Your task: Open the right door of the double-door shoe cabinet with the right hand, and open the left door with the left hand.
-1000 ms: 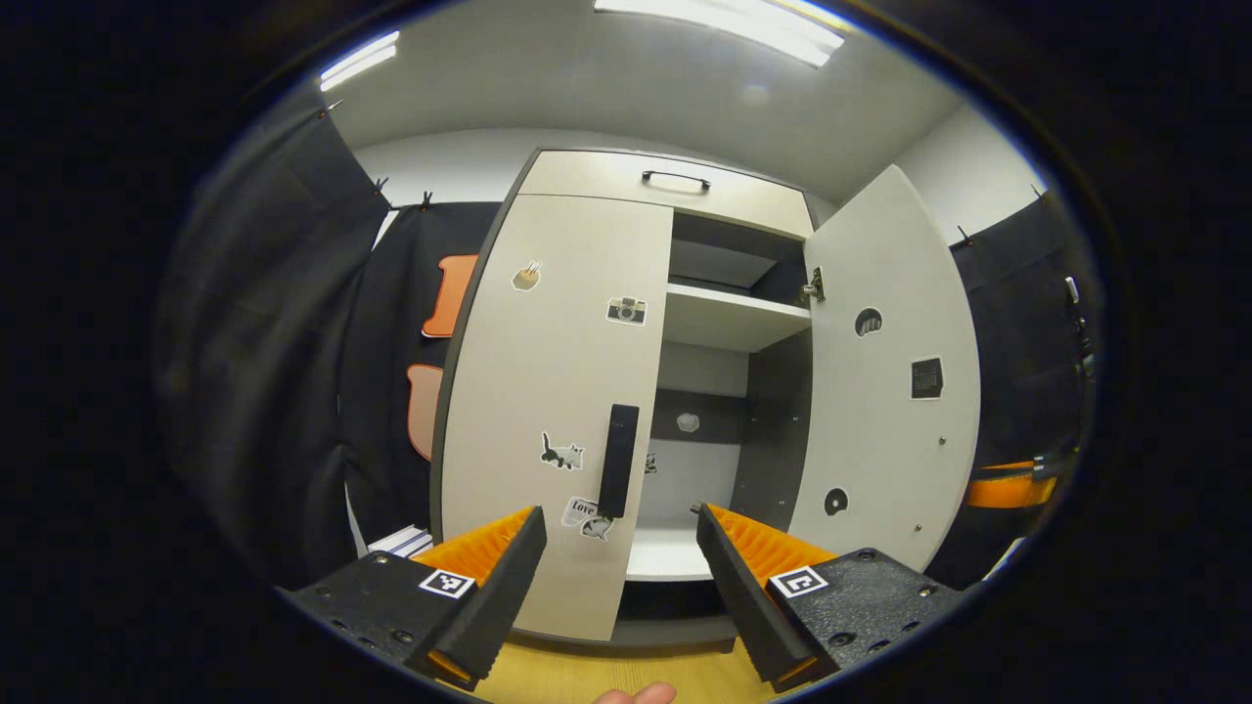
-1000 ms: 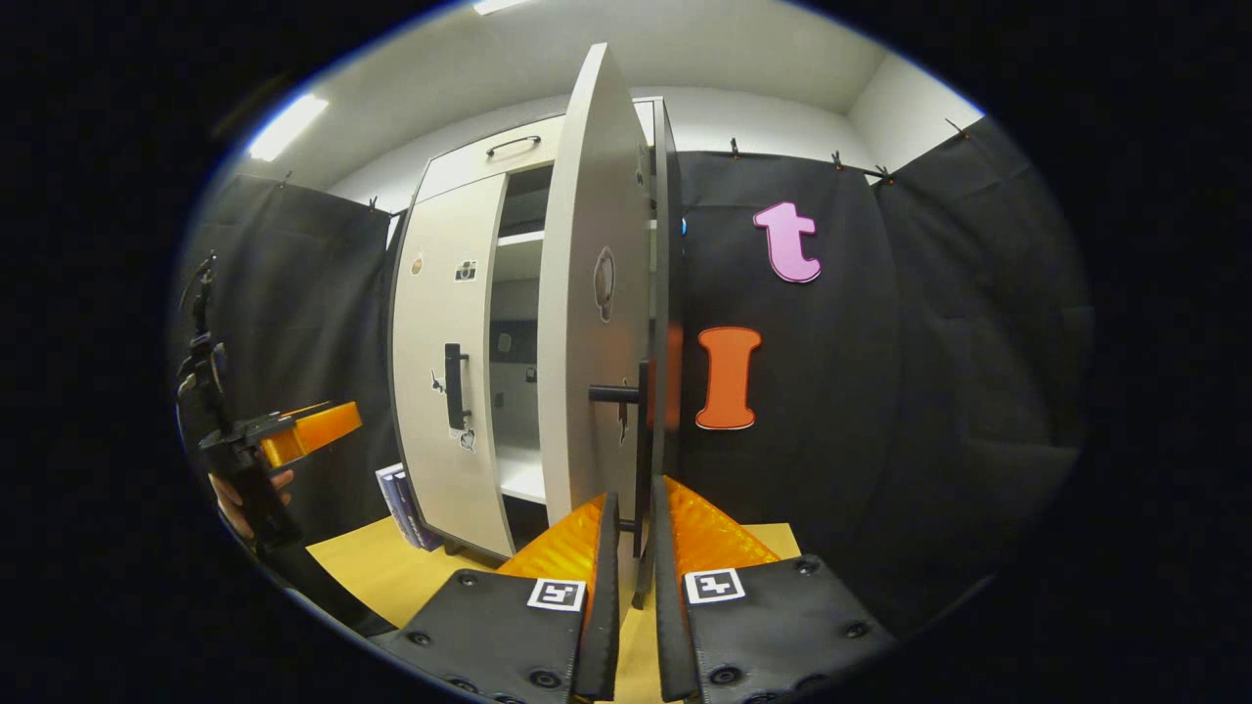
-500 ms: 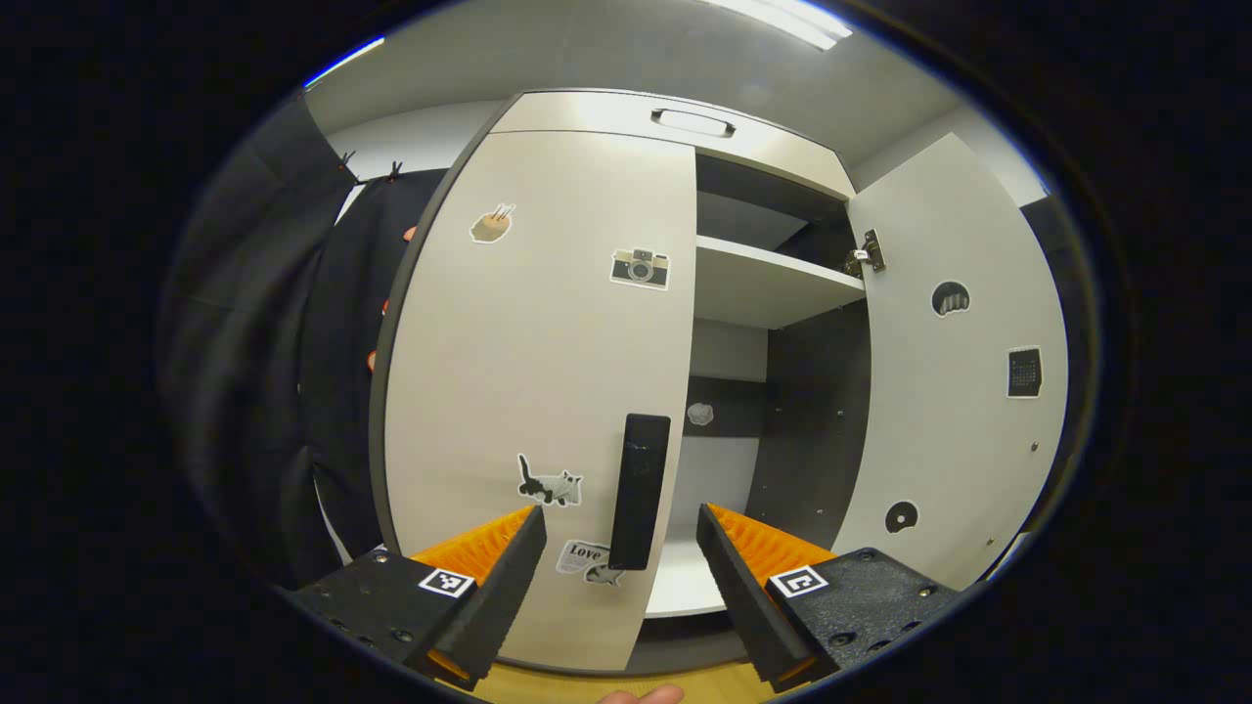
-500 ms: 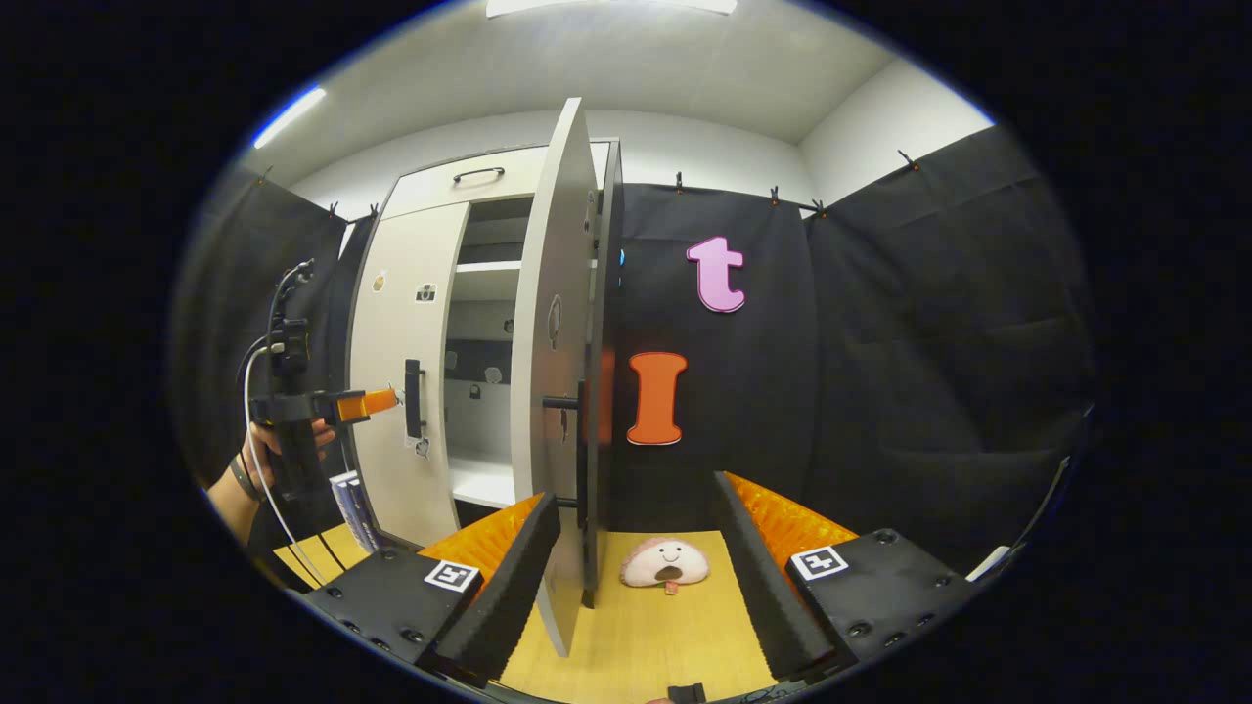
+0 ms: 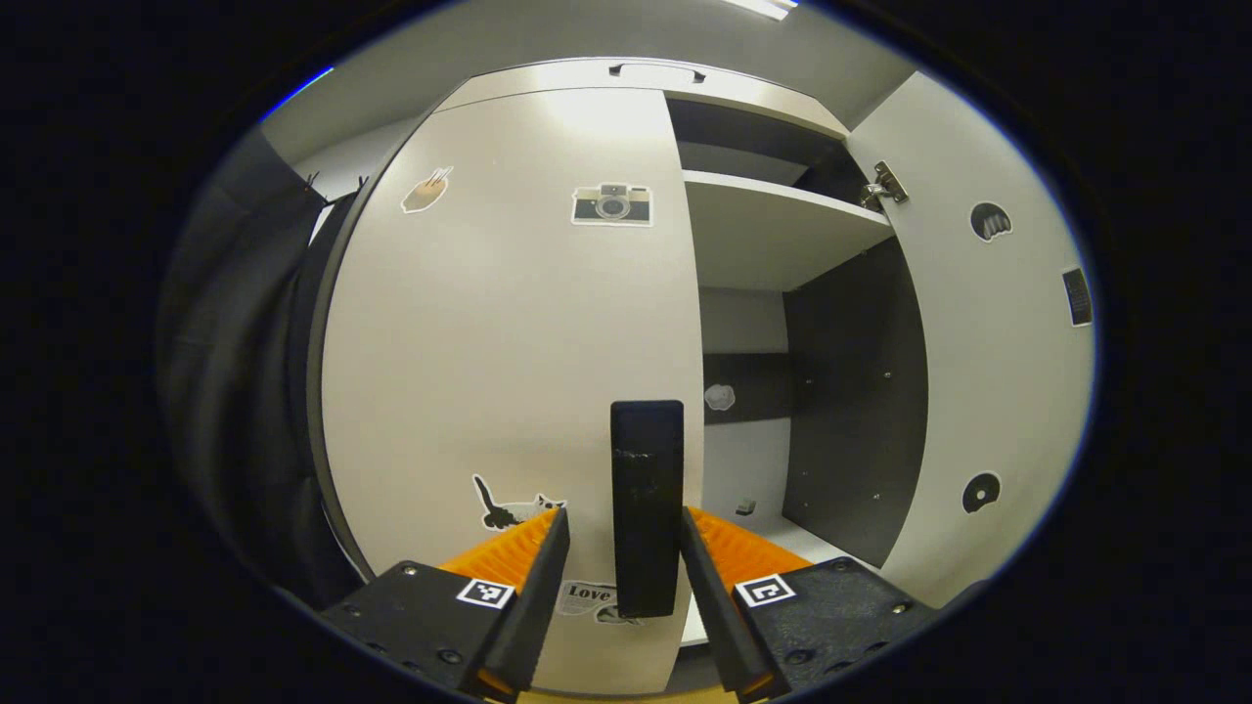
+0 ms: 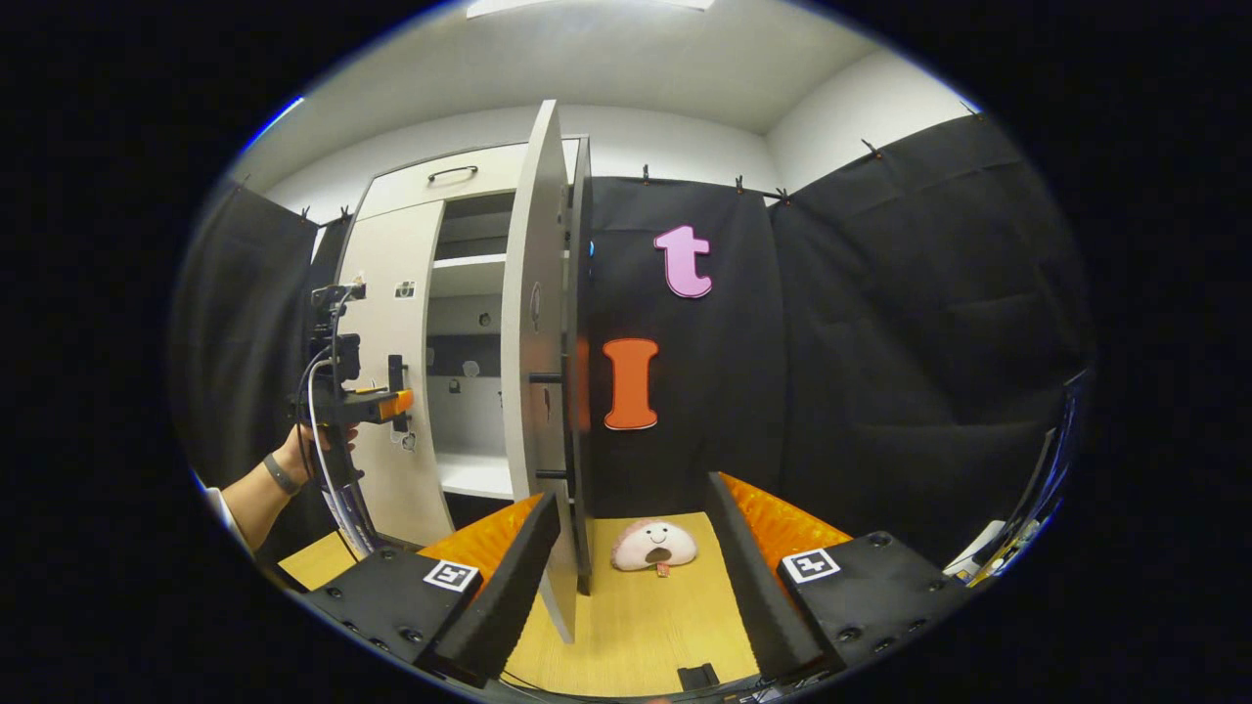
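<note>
- We are bracketing the left door's handle point(image 5: 646, 508) with the left gripper point(image 5: 618, 548), fingers spread; pinch squarely, then pull toward six o'clock.
- Right gripper point(image 6: 634, 533) is hanging spread, holding nothing.

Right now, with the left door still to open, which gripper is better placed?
Left. The left gripper has its fingers on either side of the left door's handle. The right gripper is open beside the opened right door.

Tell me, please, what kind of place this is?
Likely a recording booth staged as a home corner: black cloth walls hang behind a pale shoe cabinet with stickers, a wooden floor lies below, and a plush toy sits there.
</note>
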